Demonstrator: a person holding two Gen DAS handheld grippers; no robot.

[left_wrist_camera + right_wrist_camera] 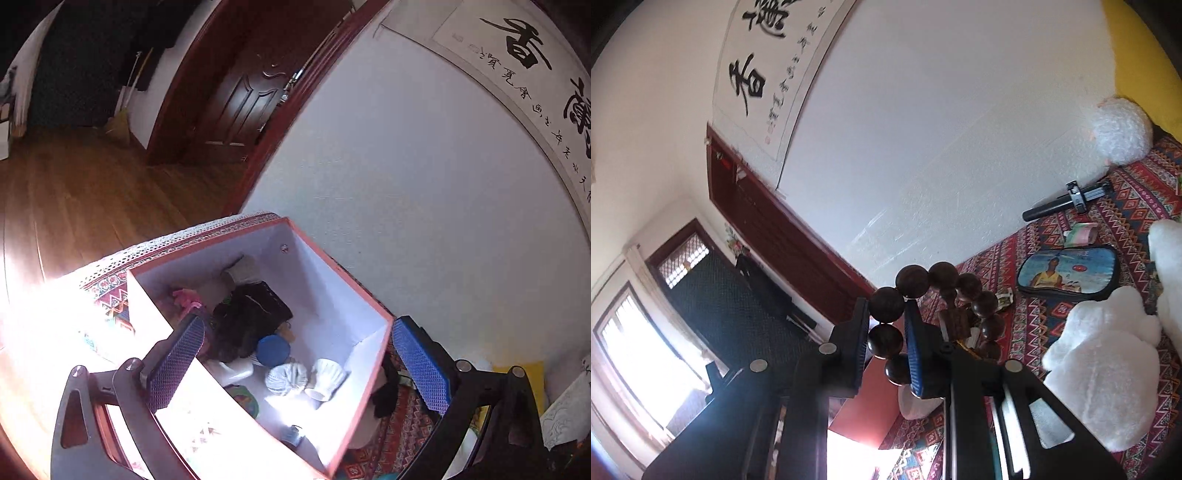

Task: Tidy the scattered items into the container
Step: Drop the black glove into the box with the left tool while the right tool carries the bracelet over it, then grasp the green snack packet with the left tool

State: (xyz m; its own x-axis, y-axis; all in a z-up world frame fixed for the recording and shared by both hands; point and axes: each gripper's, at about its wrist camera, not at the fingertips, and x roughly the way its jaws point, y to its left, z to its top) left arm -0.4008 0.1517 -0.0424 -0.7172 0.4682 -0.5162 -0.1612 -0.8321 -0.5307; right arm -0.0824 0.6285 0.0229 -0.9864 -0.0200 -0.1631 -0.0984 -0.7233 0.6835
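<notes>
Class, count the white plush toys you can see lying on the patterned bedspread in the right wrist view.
2: one large plush at lower right, one round plush against the wall. A third may sit at the right edge.

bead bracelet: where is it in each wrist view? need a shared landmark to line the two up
Left wrist: not in view; the open left gripper hangs over the box.
Right wrist: the bead bracelet sits at centre, clamped in the right gripper, its loop rising above the fingertips.
Shared landmark: the calligraphy scroll on the white wall.
</notes>
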